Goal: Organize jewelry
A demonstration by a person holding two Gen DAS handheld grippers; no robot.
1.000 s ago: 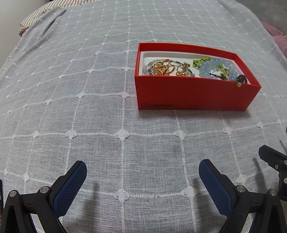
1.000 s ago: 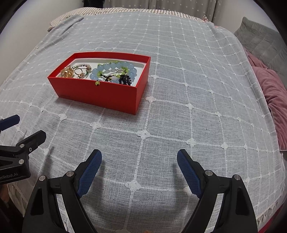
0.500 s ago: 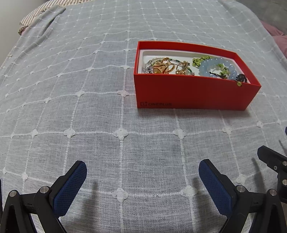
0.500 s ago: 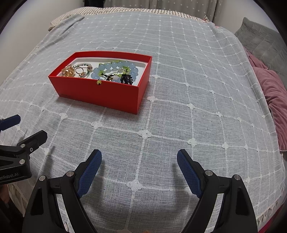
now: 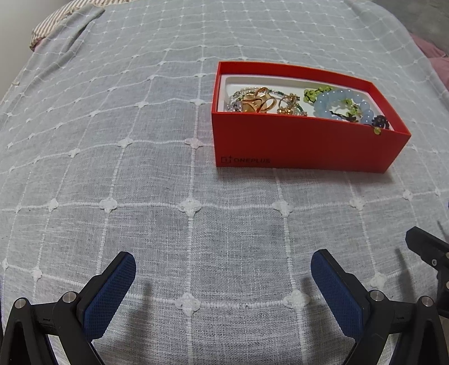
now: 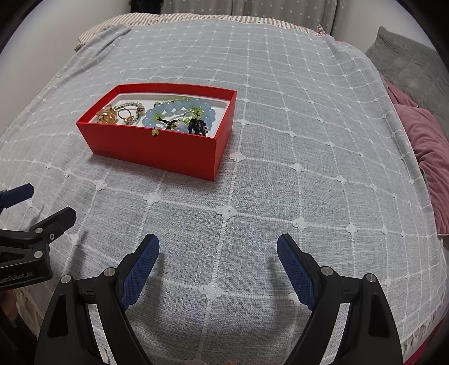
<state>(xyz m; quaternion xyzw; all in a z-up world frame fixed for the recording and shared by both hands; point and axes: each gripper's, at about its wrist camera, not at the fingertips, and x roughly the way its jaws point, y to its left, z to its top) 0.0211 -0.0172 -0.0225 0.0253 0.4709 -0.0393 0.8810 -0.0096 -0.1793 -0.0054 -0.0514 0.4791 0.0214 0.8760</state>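
Red box (image 5: 303, 146) is being seen at 1 o'clock in the left view and at 11 o'clock (image 6: 157, 146) in the right view, resting on the bed's grey cover (image 5: 140, 168). Blue beads (image 5: 339, 105), gold rings (image 5: 258, 102) and green beads (image 5: 314, 94) are being kept inside it. Left tool (image 5: 223, 269) and right tool (image 6: 218, 252) are both being held wide, gripping nothing, well apart from the box.

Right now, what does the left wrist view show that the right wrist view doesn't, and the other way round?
Only the left wrist view shows the printed logo on the red box's side. Only the right wrist view shows the pink blanket, grey pillow and curtain. Both show the red box of jewelry, the blue bead bracelet and each gripper's open blue fingers.
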